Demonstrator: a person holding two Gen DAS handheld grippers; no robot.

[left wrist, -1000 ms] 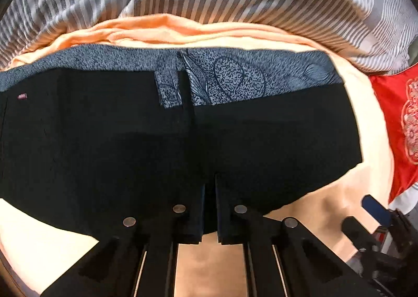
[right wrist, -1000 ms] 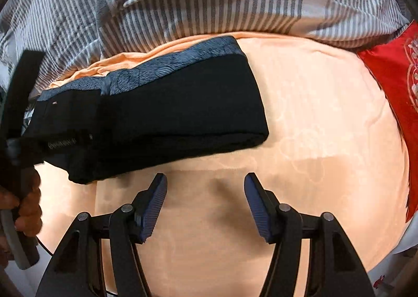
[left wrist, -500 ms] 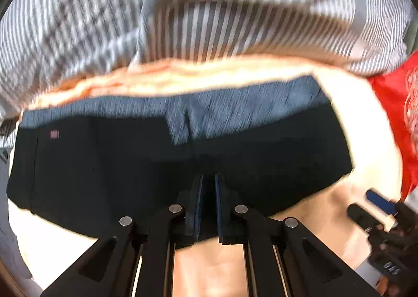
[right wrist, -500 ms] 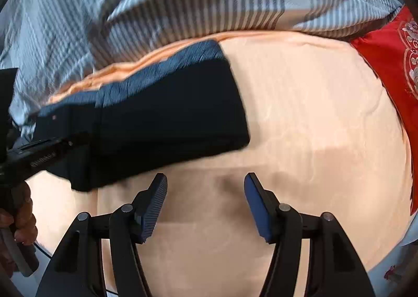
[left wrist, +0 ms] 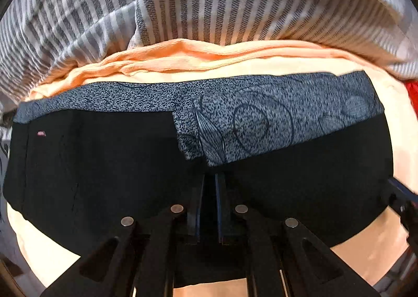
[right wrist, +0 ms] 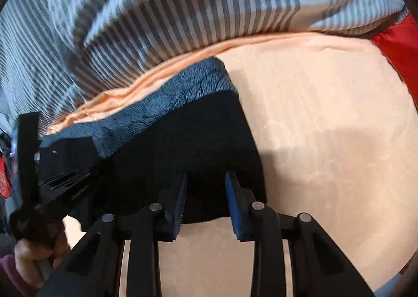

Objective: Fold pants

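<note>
Your left hand-held gripper points down at the folded black pants, its jaws clenched tight on the near edge of the dark fabric. The pants lie flat across the peach sheet of the bed, a blue-grey patterned band running along their far side, and a small pink tag shows near their left end. Behind them a grey-and-white striped blanket is bunched up. From your right wrist camera, the right hand-held gripper straddles the near right corner of the pants; its jaws are closing with the black cloth between the blue pads, though you cannot tell whether they press on it. At the left edge of that view, your left hand grips the handle of the other tool. A red cloth lies at the bed's far right.
</note>
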